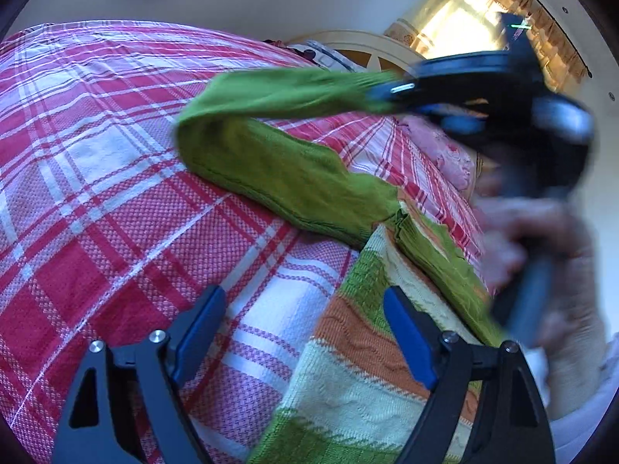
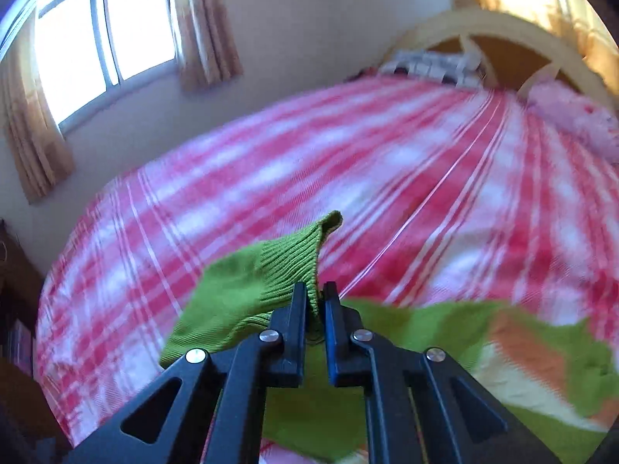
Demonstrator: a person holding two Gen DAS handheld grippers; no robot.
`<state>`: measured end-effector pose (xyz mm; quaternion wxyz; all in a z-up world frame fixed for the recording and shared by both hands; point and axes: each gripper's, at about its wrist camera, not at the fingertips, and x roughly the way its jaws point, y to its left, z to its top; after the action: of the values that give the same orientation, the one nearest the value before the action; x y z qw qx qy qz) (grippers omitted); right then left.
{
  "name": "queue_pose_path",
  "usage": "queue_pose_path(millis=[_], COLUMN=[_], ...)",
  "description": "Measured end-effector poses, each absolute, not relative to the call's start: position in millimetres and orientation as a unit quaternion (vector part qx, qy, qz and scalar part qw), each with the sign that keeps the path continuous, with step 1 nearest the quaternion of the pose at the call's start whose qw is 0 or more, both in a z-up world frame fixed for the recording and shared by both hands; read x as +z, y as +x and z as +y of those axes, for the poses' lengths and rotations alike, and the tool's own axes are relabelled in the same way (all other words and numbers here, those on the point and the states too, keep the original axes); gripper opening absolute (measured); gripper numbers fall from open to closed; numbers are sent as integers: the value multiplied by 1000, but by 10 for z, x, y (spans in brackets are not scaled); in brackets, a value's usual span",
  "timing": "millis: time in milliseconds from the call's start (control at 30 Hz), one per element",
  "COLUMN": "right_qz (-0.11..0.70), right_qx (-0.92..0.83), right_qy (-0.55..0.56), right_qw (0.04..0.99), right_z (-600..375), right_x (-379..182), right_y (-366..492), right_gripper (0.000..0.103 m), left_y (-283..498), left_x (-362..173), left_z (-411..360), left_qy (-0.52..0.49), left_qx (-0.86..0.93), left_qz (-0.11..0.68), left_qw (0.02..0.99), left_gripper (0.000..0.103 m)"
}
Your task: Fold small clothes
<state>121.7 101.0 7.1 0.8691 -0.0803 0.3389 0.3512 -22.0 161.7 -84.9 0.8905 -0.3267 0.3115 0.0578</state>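
A small knitted sweater (image 1: 356,355) with green, orange and cream stripes lies on the red-and-white plaid bedspread (image 1: 96,193). Its green sleeve (image 1: 278,162) is lifted off the bed and stretched up to the right. My right gripper (image 2: 314,290) is shut on the sleeve's ribbed cuff (image 2: 294,259); in the left wrist view this gripper (image 1: 390,92) is blurred and a hand (image 1: 514,232) holds its handle. My left gripper (image 1: 305,309) stands open low over the sweater's left edge, one finger over the bedspread, the other over the knit, with nothing clamped.
The bed's cream headboard (image 2: 503,34) and a pink pillow (image 2: 572,116) lie at the far end, with a grey patterned pillow (image 2: 429,65). Curtained windows (image 2: 104,38) sit on the wall beside the bed. Dark furniture (image 2: 15,309) stands at the left bedside.
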Motion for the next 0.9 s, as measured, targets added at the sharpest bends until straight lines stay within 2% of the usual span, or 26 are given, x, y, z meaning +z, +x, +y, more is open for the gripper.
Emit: queue_pose_path(millis=[200, 367, 533, 633, 900], right_qz=[275, 255, 291, 332, 411], right_qx=[288, 210, 125, 82, 29], right_qy=[-88, -109, -83, -63, -63], right_qw=[913, 938, 945, 937, 909], right_z=[74, -797, -1796, -2284, -2687], right_x=[814, 984, 708, 345, -555], right_y=[986, 769, 713, 718, 651], right_gripper=[7, 7, 7, 7, 2], left_y=[-146, -88, -57, -44, 0], left_x=[-836, -852, -853, -867, -890], left_z=[1587, 1567, 1530, 1543, 1533], left_qy=[-321, -316, -311, -310, -296], left_qx=[62, 66, 69, 69, 77], left_qz=[316, 321, 323, 324, 332], left_qw=[890, 891, 891, 891, 892], left_gripper=[86, 86, 86, 86, 86])
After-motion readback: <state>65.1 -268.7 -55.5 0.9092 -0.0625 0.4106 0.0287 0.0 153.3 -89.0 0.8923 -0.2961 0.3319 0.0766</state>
